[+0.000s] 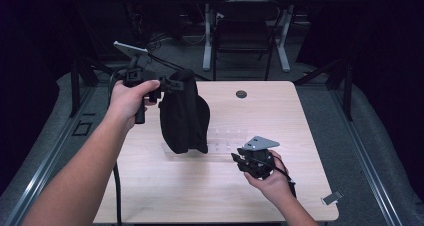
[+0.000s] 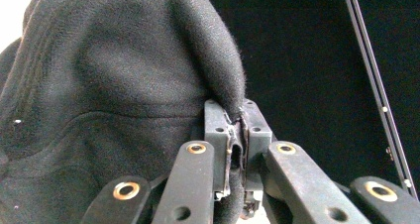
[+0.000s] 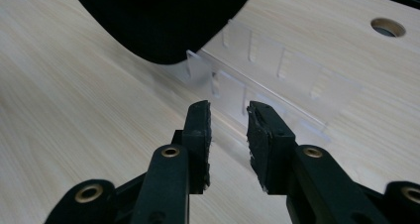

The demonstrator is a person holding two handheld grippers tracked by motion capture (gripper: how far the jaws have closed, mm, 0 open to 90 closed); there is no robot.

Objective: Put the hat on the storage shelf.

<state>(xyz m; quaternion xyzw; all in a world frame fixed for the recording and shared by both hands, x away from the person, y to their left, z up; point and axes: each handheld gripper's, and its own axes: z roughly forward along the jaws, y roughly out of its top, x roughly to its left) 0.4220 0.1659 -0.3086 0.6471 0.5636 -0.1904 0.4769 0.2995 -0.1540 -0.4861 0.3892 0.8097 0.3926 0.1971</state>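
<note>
My left gripper (image 1: 172, 83) is raised above the far-left part of the light wooden table (image 1: 150, 186), its jaws clamped on a fold of the black fabric cap (image 1: 184, 113). In the left gripper view the fold of cloth (image 2: 225, 75) is pinched tight between the jaw tips. The cap hangs down from that grip, its lower edge at or just above a clear plastic rack with upright dividers (image 1: 225, 141) lying mid-table; I cannot tell whether they touch. My right gripper (image 1: 242, 161) sits low, just beside the rack's near-right end. Its jaws stand narrowly parted, holding nothing, aimed at the rack (image 3: 267, 80).
</note>
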